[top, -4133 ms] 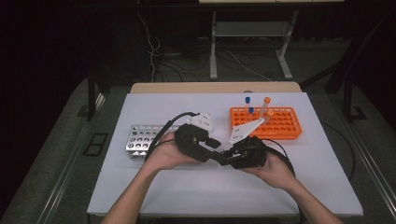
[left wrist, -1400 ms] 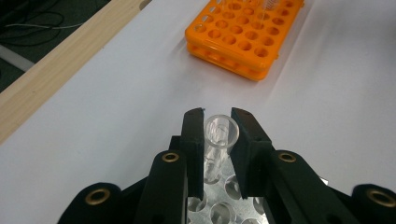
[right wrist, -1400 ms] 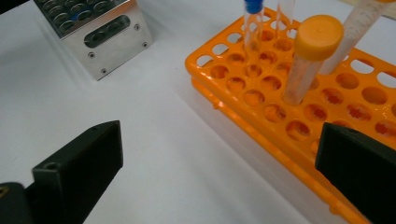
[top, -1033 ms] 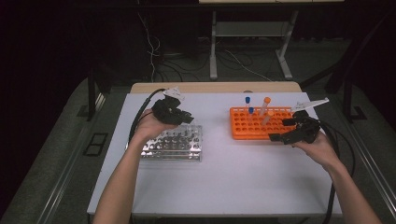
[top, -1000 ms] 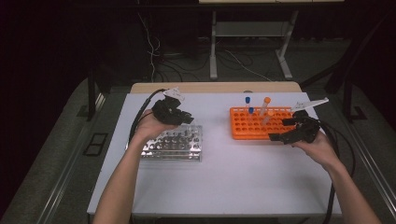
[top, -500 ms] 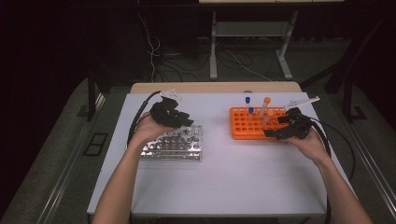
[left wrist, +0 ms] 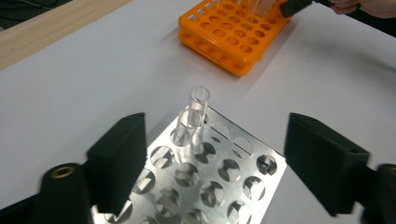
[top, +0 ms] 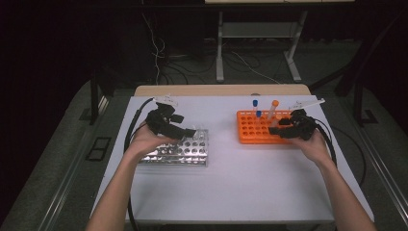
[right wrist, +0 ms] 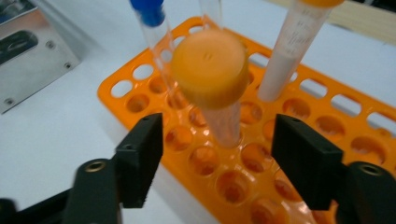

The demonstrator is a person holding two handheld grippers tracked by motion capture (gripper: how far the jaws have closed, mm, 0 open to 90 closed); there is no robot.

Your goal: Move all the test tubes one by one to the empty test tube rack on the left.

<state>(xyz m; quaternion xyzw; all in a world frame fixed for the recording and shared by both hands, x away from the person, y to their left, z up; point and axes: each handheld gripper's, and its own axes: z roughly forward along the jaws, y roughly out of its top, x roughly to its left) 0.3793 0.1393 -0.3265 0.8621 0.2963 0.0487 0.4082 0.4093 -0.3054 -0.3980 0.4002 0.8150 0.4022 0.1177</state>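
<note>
- Over the orange rack (right wrist: 327, 100), the right gripper (right wrist: 217, 161) is closing its jaws around an orange-capped tube (right wrist: 212, 74); they are standing spread, pads not yet touching.
- Gripping the clear wall below the cap, squarely, is looking wise, since the blue-capped tube (right wrist: 152, 28) and a white tube (right wrist: 289, 51) are crowding close.
- At the metal rack (left wrist: 224, 182), the left gripper (left wrist: 224, 172) is opening, jaws wide either side of the uncapped clear tube (left wrist: 191, 119) seated there, touching nothing.
</note>
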